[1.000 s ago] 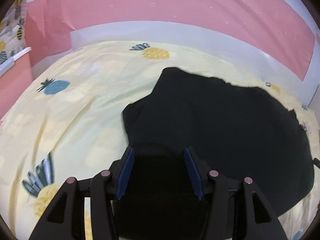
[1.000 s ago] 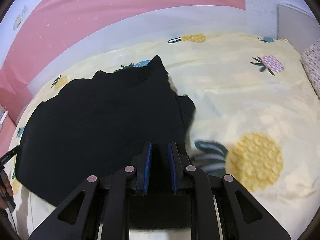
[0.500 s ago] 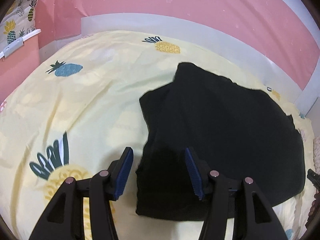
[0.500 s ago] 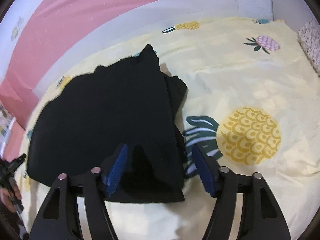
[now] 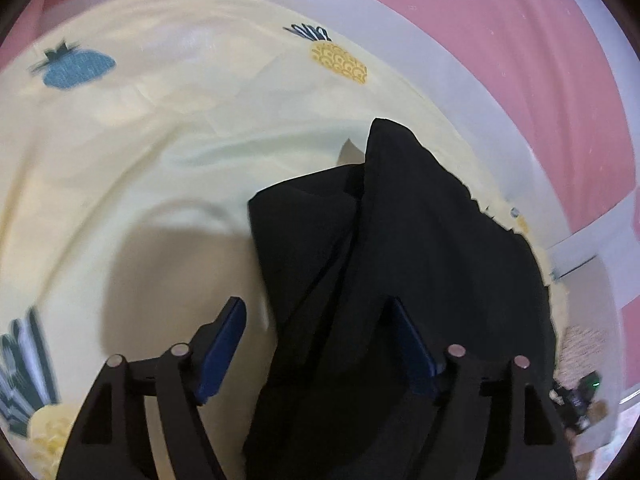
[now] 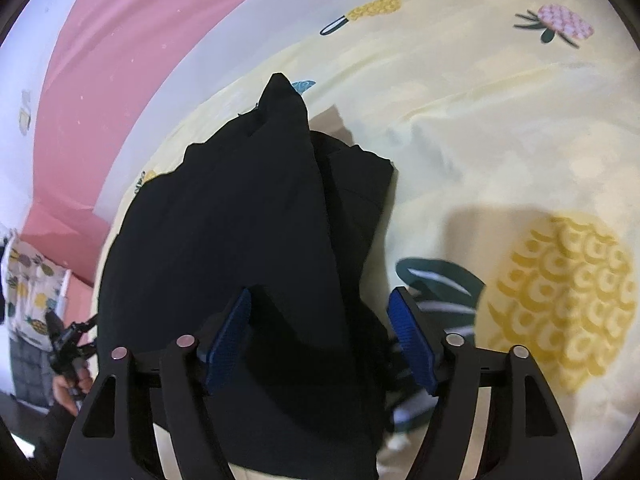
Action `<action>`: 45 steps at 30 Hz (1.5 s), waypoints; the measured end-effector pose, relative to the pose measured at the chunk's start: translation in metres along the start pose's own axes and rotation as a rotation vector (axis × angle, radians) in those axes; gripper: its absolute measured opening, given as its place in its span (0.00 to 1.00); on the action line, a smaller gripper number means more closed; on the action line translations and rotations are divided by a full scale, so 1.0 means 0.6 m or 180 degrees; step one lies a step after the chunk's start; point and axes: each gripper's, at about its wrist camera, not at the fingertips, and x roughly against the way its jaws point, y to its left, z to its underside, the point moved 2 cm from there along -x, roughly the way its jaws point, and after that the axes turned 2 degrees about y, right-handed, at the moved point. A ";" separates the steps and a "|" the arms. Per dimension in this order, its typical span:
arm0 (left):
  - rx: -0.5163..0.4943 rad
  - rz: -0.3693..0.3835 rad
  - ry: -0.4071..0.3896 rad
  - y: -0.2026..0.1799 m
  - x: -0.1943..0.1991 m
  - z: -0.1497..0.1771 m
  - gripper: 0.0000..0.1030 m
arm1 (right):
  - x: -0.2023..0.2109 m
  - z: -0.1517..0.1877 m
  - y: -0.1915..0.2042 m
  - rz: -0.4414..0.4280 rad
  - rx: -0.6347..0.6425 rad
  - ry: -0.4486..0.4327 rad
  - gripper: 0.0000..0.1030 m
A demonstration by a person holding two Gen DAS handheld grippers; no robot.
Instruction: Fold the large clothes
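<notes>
A large black garment (image 5: 408,248) lies partly folded on a pale yellow bed sheet with pineapple prints (image 5: 160,128). It also shows in the right wrist view (image 6: 240,220), with a folded layer along its right side. My left gripper (image 5: 318,344) is open, its blue-padded jaws wide apart over the garment's near left edge. My right gripper (image 6: 320,332) is open too, jaws spread over the garment's near right edge. Neither holds cloth.
A pink and white wall (image 5: 500,40) runs behind the bed. A pineapple-print pillow (image 6: 32,284) sits at the far left of the right wrist view. The person's hand with the other gripper (image 6: 68,352) shows at the left edge there.
The right gripper, shut a second ago, has opened wide. Both grippers have moved in closer and lower over the garment's near edges.
</notes>
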 end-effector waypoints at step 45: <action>-0.0682 -0.0264 0.0028 -0.110 0.008 -0.033 0.30 | -0.019 -0.056 0.026 -0.0502 0.0046 0.0098 0.26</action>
